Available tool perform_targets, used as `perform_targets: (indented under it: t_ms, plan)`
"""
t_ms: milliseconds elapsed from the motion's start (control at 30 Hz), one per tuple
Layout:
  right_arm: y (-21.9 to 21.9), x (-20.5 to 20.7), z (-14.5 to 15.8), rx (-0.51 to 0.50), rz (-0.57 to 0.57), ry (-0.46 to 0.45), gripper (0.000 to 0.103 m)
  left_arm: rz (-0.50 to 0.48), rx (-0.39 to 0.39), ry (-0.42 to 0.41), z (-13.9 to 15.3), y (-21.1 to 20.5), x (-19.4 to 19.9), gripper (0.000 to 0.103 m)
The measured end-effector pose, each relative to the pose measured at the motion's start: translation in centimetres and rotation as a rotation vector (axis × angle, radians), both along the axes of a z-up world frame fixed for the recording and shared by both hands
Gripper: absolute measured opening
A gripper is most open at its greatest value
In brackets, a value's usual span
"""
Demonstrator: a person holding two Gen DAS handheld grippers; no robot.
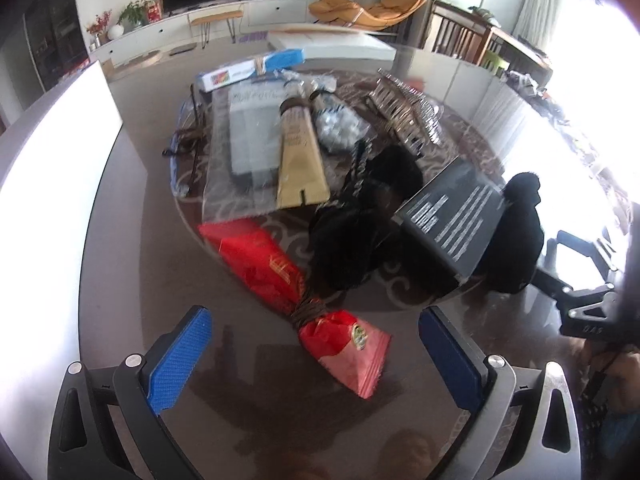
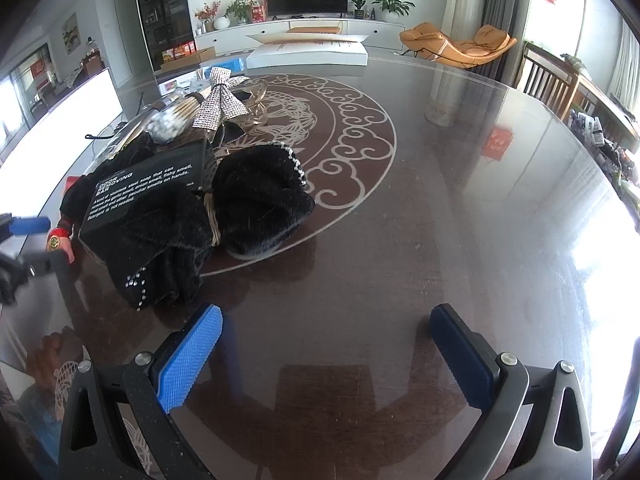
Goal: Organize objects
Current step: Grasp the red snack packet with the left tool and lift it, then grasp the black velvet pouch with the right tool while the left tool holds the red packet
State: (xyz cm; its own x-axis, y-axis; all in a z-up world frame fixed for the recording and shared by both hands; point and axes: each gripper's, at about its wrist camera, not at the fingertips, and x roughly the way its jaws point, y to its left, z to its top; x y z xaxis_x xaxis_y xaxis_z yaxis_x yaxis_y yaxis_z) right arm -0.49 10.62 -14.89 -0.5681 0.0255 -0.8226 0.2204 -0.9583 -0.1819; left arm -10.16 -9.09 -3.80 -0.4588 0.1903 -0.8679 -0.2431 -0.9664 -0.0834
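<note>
The left gripper (image 1: 316, 356) hangs over the dark glossy table (image 1: 132, 264) with its blue-padded fingers (image 1: 180, 360) wide apart and holding nothing. Between them, a little ahead, lies a red bag (image 1: 288, 280) tied in the middle with brown cord; its lower end reaches into the gap between the fingers. Behind the bag sit a black furry bundle (image 1: 352, 240) and a black box (image 1: 452, 216) with white print, leaning tilted on that bundle. Farther back lie a beige tube (image 1: 298, 160), a grey flat pack (image 1: 250, 132) and a blue-and-white box (image 1: 256, 68), close together.

The right gripper (image 2: 326, 354) is also spread open and empty, above a bare part of the table. The furry bundle (image 2: 240, 216), tied with pale cord, lies ahead and to the left of it, touching the black box (image 2: 144, 192). A sparkly bow (image 2: 220, 104) is behind them.
</note>
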Motion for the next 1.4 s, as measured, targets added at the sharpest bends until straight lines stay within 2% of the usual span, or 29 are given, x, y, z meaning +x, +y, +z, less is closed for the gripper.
perform_targets:
  t_ms: [100, 200, 267, 367, 700, 800, 900, 1033, 1067, 1100, 1167, 1200, 1233, 1333, 1400]
  plan:
    - [0.2, 0.1, 0.2, -0.014, 0.014, -0.015, 0.103, -0.064, -0.067, -0.035, -0.9, 1.4, -0.6, 0.103]
    - [0.8, 1.0, 0.6, -0.043, 0.028, -0.023, 0.103, -0.031, -0.172, -0.021, -2.6, 1.8, -0.9, 0.103]
    - [0.9, 1.1, 0.8, -0.052, 0.033, -0.023, 0.103, 0.021, -0.126, -0.026, -2.5, 0.6, -0.8, 0.103]
    - [1.0, 1.3, 0.9, -0.057, 0.039, -0.017, 0.103, 0.061, -0.101, -0.056, -2.8, -1.3, -0.3, 0.103]
    - [0.8, 0.3, 0.7, -0.044, 0.04, -0.01, 0.103, 0.038, -0.104, -0.069, -2.9, -2.4, 0.4, 0.103]
    - [0.8, 0.0, 0.7, -0.046, 0.039, -0.008, 0.103, 0.042, -0.121, -0.118, -2.5, -2.3, 0.6, 0.103]
    - [0.7, -0.3, 0.7, -0.048, 0.035, -0.003, 0.103, 0.051, -0.108, -0.042, -1.0, -2.4, 0.7, 0.103]
    - [0.6, -0.7, 0.6, -0.05, 0.033, -0.002, 0.103, 0.045, -0.113, -0.056, -1.5, -1.6, -0.4, 0.103]
    - [0.5, -1.1, 0.7, -0.05, 0.033, -0.003, 0.103, 0.046, -0.113, -0.053, -1.6, -1.5, -0.5, 0.096]
    - [0.6, -1.0, 0.7, -0.05, 0.034, -0.004, 0.103, 0.044, -0.103, -0.047, -1.7, -1.5, -0.5, 0.082]
    - [0.6, -1.1, 0.6, -0.051, 0.035, -0.013, 0.103, 0.044, -0.101, -0.006, -1.4, -1.7, -0.1, 0.041]
    - [0.7, -1.2, 0.6, -0.052, 0.032, -0.02, 0.103, 0.038, -0.085, 0.001, -1.3, -2.0, 0.2, 0.034]
    - [0.8, -1.4, 0.7, -0.056, 0.025, -0.024, 0.103, 0.034, -0.08, 0.003, -1.3, -2.2, 0.7, 0.021]
    - [1.9, -1.3, 1.4, -0.139, -0.015, -0.031, 0.103, 0.017, -0.071, 0.019, -1.1, -2.9, 2.8, 0.021]
    - [3.1, -1.3, 2.3, -0.255, -0.066, -0.014, 0.103, 0.014, -0.061, 0.032, -1.1, -3.4, 4.6, 0.021]
